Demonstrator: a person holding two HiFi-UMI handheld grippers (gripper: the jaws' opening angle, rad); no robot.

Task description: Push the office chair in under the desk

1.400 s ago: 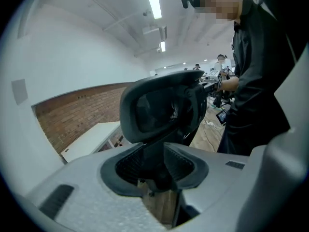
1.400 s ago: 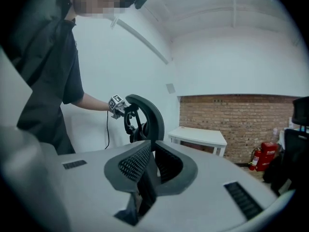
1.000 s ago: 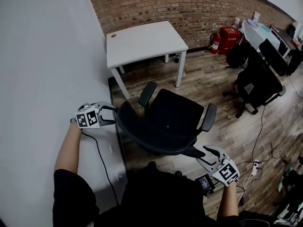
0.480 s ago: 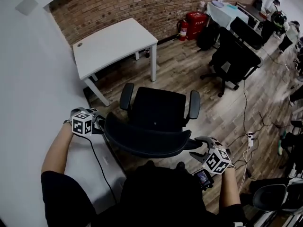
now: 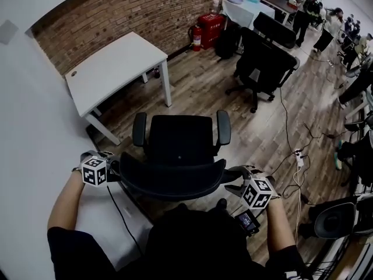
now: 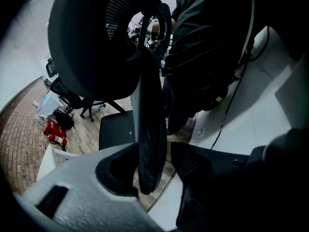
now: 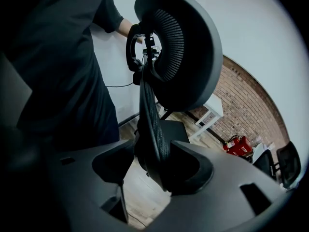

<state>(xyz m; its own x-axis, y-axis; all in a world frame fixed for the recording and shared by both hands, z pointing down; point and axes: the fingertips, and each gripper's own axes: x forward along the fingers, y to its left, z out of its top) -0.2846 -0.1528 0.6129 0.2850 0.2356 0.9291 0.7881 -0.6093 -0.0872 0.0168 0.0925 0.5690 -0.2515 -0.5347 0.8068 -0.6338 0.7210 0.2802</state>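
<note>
**Both tongs on the backrest rim, chair still short of the desk**

Since a second ago, both tongs have sunk to the ends of the backrest, and the head camera has swung right, so the desk now sits further left in the picture.

From the head view, I see the left gripper (image 5: pixel 115 171) at the left end of the backrest (image 5: pixel 172 182) and the right gripper (image 5: pixel 234 181) at its right end. The office chair (image 5: pixel 178 142) faces away from me on the wood floor (image 5: pixel 204 92). The white desk (image 5: pixel 113 69) stands ahead and to the left, against the brick wall (image 5: pixel 116 16), well apart from the seat with bare boards between them. A second black chair (image 5: pixel 262 66) stands off to the right. A fire extinguisher (image 5: pixel 196 38) stands at the wall, and cables (image 5: pixel 294 162) trail over the floor on my right.

In the left gripper view, the left gripper's (image 6: pixel 157 166) jaws have just been closing. The backrest's mesh edge (image 6: pixel 147 129) runs between them, against one pad, with a gap to the other, so nothing is clamped.

The right gripper view shows much the same. The right gripper's (image 7: pixel 154 166) jaws have just been closing too, and the rim (image 7: pixel 152 124) lies against one pad with daylight beside the other. The desk (image 7: pixel 212 110) shows beyond.
</note>
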